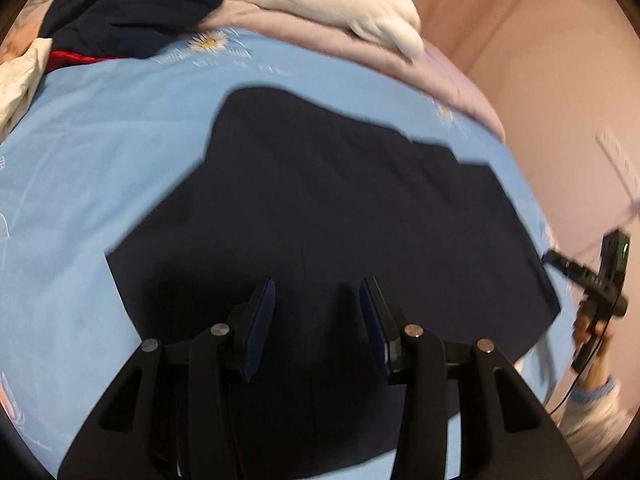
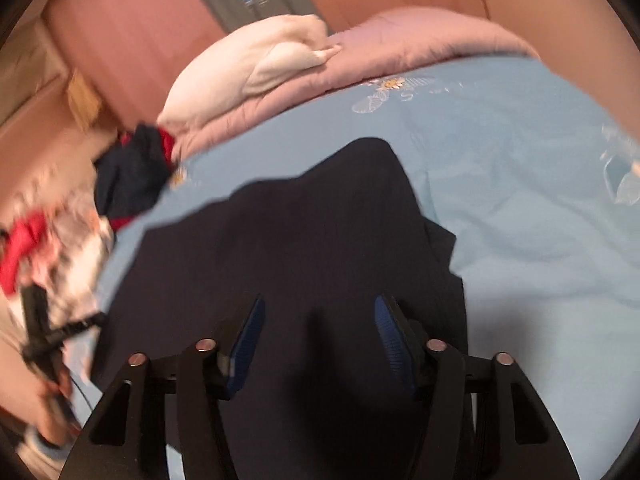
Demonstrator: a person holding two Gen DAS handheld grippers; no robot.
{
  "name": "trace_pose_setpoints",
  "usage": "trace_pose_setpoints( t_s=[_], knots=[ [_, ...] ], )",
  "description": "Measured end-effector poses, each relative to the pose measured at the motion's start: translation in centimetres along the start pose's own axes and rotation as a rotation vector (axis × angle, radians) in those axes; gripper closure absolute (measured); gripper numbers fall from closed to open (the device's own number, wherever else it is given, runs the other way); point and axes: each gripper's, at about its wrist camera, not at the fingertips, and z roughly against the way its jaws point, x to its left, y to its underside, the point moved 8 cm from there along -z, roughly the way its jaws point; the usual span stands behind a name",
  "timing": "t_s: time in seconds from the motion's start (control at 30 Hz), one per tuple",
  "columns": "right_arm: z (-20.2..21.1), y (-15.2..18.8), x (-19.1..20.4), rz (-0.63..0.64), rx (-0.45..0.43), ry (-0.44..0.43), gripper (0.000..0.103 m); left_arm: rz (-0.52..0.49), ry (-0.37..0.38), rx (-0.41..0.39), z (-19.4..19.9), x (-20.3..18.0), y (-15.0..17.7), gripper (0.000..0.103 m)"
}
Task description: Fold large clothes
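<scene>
A dark navy garment [image 1: 320,216] lies spread flat on the light blue bedsheet [image 1: 100,168]. The left gripper [image 1: 318,320] hangs above its near edge, jaws parted with nothing between them. The right gripper [image 2: 320,336] hovers over the garment's right part — parted too, empty. A clothes pile [image 1: 120,4] sits far left.

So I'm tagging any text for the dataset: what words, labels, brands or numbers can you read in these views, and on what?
None can be read.
Blue bedsheet: only printed daisies and leaf outlines, no lettering.
Dark garment: no visible label or print.
White strip on the wall: small marks, too blurred to read.
</scene>
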Motion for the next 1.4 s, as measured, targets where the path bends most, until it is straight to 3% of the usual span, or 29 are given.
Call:
trace_pose_setpoints(
  t_s=[0.17, 0.4, 0.73, 1.03, 1.23, 1.4],
  knots=[
    [-0.6, 3.8, 0.4, 0.115, 0.085, 0.070, 0.053, -0.018, -0.001, 0.065, -1.0, 0.1, 3.6, 0.060],
    [-0.9, 8.0, -1.0, 0.103, 0.191, 0.087, 0.058, 0.048, 0.055, 0.104, -0.4, 0.9, 7.1, 0.060],
    [2.0, 8.4, -1.3, 0.041, 0.153, 0.067, 0.058, 0.123, 0.082, 0.068, 2.2, 0.8, 8.0, 0.058],
    [5.0, 6.1, 0.1, 0.067, -0.031, 0.069, 0.058, 0.274, 0.115, -0.065, 5.0, 2.6, 6.7, 0.046],
    [0.9, 6.9, -1.5, 0.018, 0.044, 0.121, 0.058, 0.331, 0.101, -0.038, 3.8, 4.3, 7.3, 0.046],
    [1.3, 8.0, -2.9, -0.041, 0.044, 0.087, 0.064, 0.346, 0.107, -0.016, 3.9, 4.7, 7.7, 0.047]
  ],
)
